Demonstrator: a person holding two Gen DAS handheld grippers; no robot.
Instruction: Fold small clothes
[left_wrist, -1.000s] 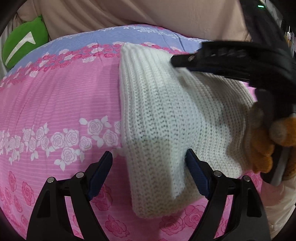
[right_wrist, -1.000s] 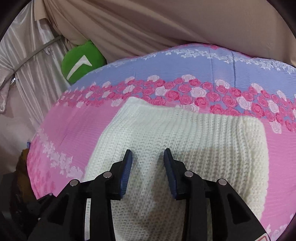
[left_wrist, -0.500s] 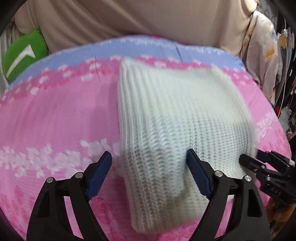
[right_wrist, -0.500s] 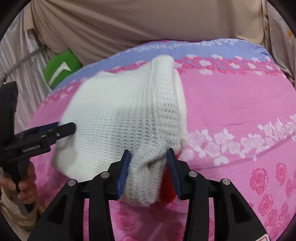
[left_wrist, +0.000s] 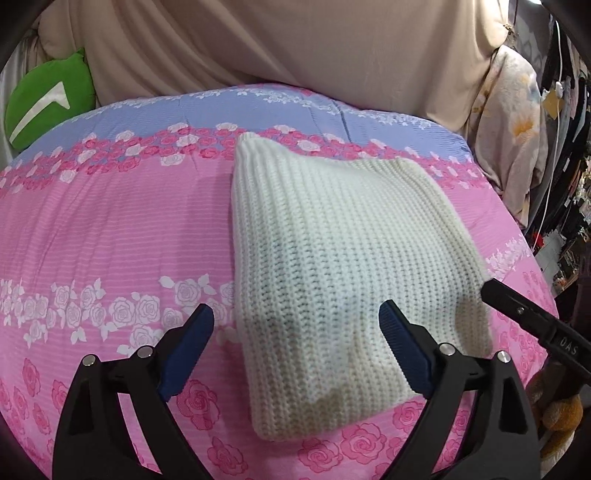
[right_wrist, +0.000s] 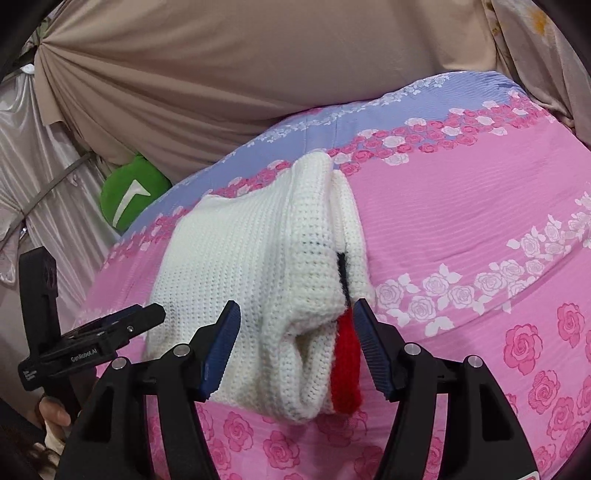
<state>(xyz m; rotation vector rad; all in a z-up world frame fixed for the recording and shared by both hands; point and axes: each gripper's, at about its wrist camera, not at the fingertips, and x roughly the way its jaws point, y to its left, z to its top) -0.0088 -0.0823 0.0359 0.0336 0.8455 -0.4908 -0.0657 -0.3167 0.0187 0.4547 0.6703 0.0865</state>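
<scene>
Lying folded on pink floral bed, white knit fills frame centre. Left hand-held gripper released, jaws just widening astride near edge. Right hand-held gripper released, jaws just widening, knit's end between pads, untouched.

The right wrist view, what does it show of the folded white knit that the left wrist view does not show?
Only the right wrist view shows the open side edge of the white knit: stacked layers, with a red part and a thin black line between them. It also shows a hand holding the left gripper.

Only the left wrist view shows the knit's smooth top face with no red visible, and a floral cloth hanging at the right.

Both show the knit lying on the pink rose bedsheet, the green cushion, and open jaws that have just been opening, pressing on nothing.
</scene>
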